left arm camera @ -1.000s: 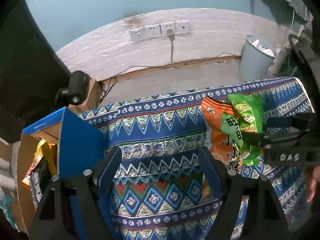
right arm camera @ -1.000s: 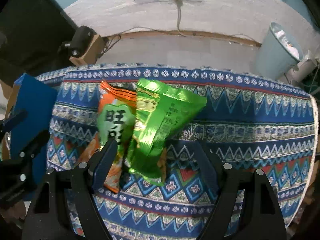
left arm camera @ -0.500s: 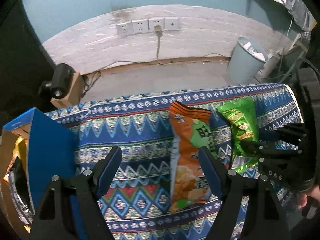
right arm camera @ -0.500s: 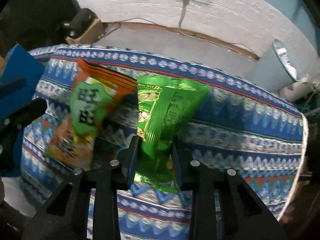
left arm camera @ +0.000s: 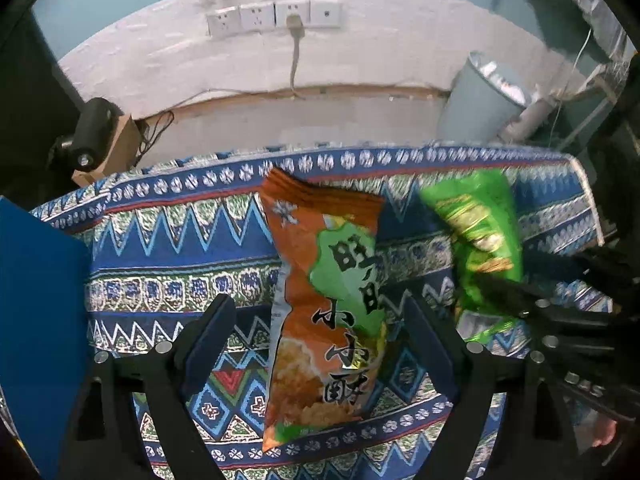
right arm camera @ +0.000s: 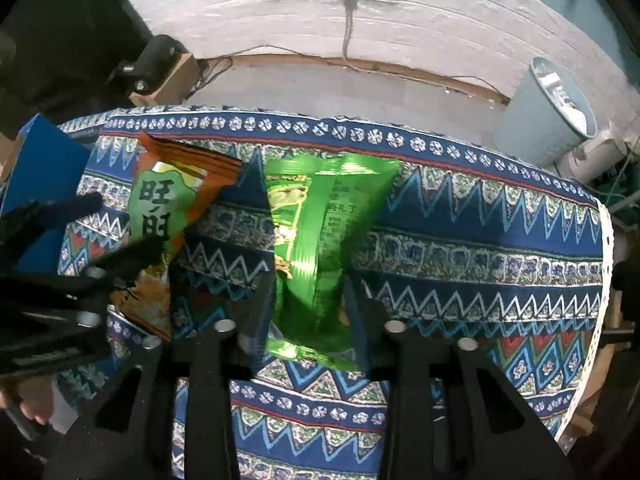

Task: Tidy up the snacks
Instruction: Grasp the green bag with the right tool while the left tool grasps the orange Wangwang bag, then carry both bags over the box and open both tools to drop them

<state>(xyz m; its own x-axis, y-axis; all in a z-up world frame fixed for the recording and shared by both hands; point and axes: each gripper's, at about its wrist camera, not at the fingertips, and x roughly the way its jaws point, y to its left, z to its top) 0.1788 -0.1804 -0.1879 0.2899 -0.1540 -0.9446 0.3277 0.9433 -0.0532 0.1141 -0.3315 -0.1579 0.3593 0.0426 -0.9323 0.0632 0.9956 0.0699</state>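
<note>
The right hand-held gripper [right arm camera: 308,312] is clamped on the lower part of the green snack bag [right arm camera: 320,240], its two fingers [right arm camera: 260,320] pressing in on either side of the crinkled foil. The bag hangs tilted over the patterned cloth covering the counter [right arm camera: 480,240], its sealed top edge pointing toward the wall. In the left wrist view the same green snack bag [left arm camera: 476,236] appears blurred at the right, with the black frame of the right hand-held gripper [left arm camera: 500,300] closed around its lower end.

The left hand-held gripper [left arm camera: 316,344] stands wide, its blue-padded fingers [left arm camera: 208,340] spread on either side of the orange snack bag [left arm camera: 324,304]. Whether either pad touches the bag cannot be told. That bag lies flat and lengthwise on the cloth, its crimped top toward the far edge of the counter [left arm camera: 168,248], and it sits just beside the green one. From the right wrist view the orange snack bag [right arm camera: 172,216] lies left of the green bag, partly behind the dark fingers of the left hand-held gripper [right arm camera: 116,236].

A blue box flap [left arm camera: 40,320] rises at the counter's left end. On the floor beyond stand a pale bin [right arm camera: 544,116] and a small black camera on a cardboard block [left arm camera: 92,136], beneath a row of wall sockets [left arm camera: 276,16].
</note>
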